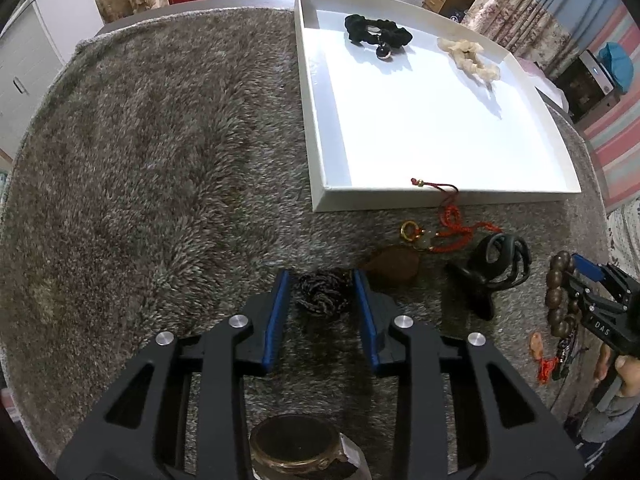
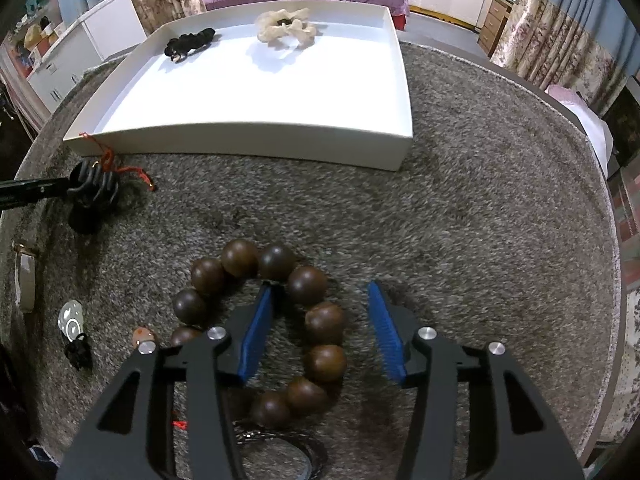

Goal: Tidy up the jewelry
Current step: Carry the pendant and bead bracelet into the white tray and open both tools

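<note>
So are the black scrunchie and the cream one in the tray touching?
Apart. In the left wrist view, bare white tray floor shows between the black scrunchie and the cream scrunchie; the right wrist view shows the same gap.

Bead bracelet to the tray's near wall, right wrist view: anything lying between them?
Nothing: in the right wrist view only bare grey carpet lies between the wooden bead bracelet and the white tray.

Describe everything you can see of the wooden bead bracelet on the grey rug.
The bead bracelet is a ring of large, round, glossy dark-brown beads that look like wood. It lies flat on the shaggy grey rug, outside the white tray. The right gripper straddles its right side: one blue finger inside the ring, the other outside, neither clearly pressing the beads.
</note>
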The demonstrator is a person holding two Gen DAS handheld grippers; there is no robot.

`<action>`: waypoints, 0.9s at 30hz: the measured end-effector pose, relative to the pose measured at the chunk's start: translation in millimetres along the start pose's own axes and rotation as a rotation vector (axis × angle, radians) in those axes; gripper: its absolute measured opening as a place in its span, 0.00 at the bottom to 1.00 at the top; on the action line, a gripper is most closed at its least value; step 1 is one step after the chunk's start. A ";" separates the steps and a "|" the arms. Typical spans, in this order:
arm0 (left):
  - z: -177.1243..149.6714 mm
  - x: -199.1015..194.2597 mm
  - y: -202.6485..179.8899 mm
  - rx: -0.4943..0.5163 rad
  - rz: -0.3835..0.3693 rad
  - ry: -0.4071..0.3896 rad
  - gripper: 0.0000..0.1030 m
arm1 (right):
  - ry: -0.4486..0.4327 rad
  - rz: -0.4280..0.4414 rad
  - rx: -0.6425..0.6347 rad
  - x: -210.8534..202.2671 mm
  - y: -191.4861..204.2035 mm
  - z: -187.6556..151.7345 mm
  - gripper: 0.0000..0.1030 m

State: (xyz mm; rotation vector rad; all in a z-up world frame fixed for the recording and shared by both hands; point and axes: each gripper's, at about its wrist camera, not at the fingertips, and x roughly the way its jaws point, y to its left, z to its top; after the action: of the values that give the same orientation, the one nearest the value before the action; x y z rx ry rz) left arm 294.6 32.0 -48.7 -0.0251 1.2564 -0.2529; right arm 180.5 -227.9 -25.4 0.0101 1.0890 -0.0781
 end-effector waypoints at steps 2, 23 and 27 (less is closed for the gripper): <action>-0.3 0.2 -1.0 0.000 0.005 -0.002 0.28 | -0.003 0.005 0.012 0.7 -0.7 0.8 0.50; -9.6 -39.2 -14.7 0.052 -0.023 -0.115 0.21 | -0.175 0.078 0.062 -26.9 -7.0 8.3 0.24; -11.7 -55.7 -21.5 0.068 -0.024 -0.151 0.21 | -0.238 0.079 0.077 -40.0 -12.2 15.3 0.23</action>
State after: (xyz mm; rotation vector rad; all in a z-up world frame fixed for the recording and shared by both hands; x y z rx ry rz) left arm 263.9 23.8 3.2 -0.0013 1.0970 -0.3090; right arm 174.8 -238.4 17.5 0.1107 0.8460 -0.0487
